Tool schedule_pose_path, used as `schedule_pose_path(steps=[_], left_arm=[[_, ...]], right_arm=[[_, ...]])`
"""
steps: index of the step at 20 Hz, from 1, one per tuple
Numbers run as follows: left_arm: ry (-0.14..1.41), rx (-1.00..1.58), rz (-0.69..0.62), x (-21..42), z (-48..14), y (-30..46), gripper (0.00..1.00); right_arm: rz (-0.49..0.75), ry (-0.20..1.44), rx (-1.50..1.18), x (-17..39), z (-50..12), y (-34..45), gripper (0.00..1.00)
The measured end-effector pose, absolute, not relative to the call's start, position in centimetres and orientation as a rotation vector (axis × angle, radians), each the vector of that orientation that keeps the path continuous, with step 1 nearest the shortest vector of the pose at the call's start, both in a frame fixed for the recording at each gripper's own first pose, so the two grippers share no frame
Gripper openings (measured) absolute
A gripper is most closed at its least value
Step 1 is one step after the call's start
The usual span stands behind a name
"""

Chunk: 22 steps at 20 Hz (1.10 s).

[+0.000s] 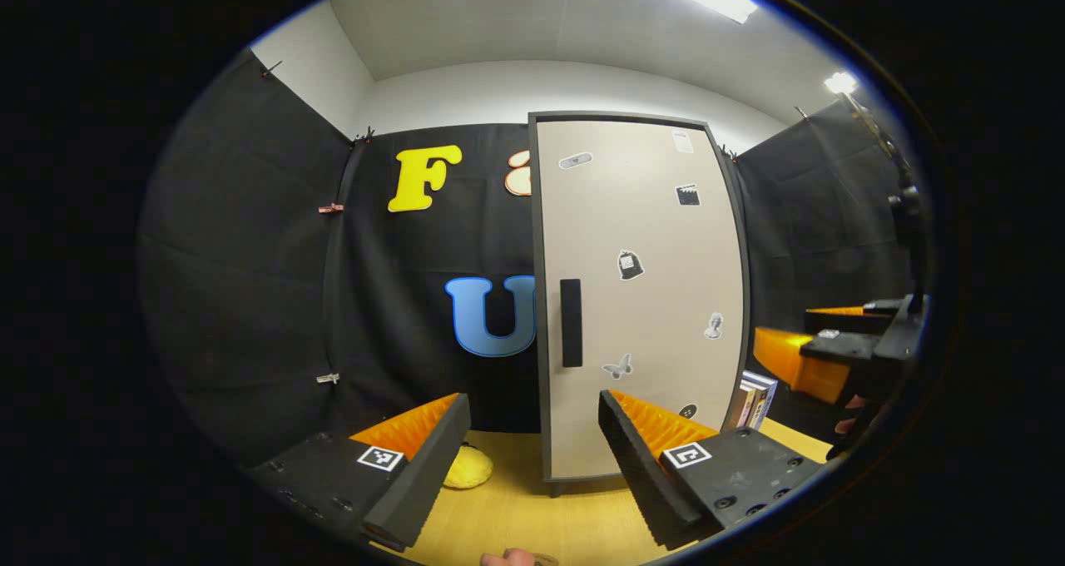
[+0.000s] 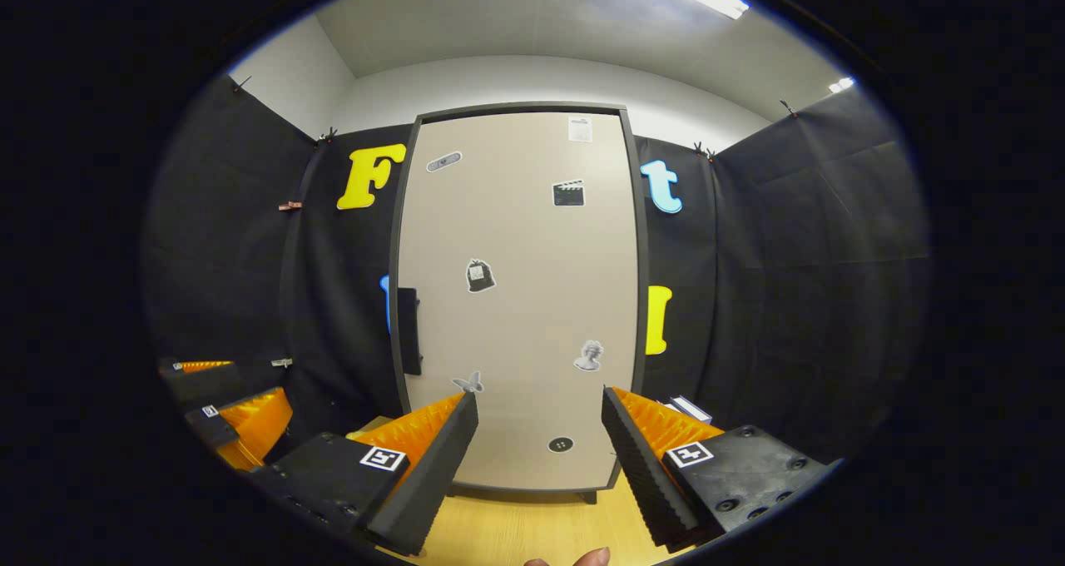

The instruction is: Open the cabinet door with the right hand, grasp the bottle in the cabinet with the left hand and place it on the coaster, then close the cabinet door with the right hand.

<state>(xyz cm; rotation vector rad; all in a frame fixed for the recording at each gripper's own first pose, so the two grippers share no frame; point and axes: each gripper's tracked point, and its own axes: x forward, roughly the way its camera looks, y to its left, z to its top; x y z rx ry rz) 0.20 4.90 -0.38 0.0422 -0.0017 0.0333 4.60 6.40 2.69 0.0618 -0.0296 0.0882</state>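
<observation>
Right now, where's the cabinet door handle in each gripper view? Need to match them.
Left gripper view: the black handle sits at centre, on the left edge of the shut cabinet door.
Right gripper view: the black handle sits left of centre, on the door's left edge.
Shared landmark: the butterfly sticker, low and right of the handle.

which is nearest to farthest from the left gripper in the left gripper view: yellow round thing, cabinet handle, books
1. yellow round thing, on the table just beyond the left finger of the left gripper.
2. cabinet handle, on the door's left edge, above and behind.
3. books, past the cabinet's right side; only roughly farther than the handle.
</observation>
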Motion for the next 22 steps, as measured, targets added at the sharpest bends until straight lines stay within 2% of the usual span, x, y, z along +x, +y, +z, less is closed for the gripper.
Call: schedule_pose_path(steps=[9, 22], left_arm=[[0.032, 0.026, 0.106, 0.2, -1.7, 10.2, 0.98], [0.046, 0.037, 0.157, 1.1, -2.7, 14.1, 0.98]], right_arm=[[0.179, -0.068, 0.091, 11.7, 4.6, 15.7, 0.97], [0.188, 0.016, 0.148, 22.3, 0.5, 24.5, 0.98]])
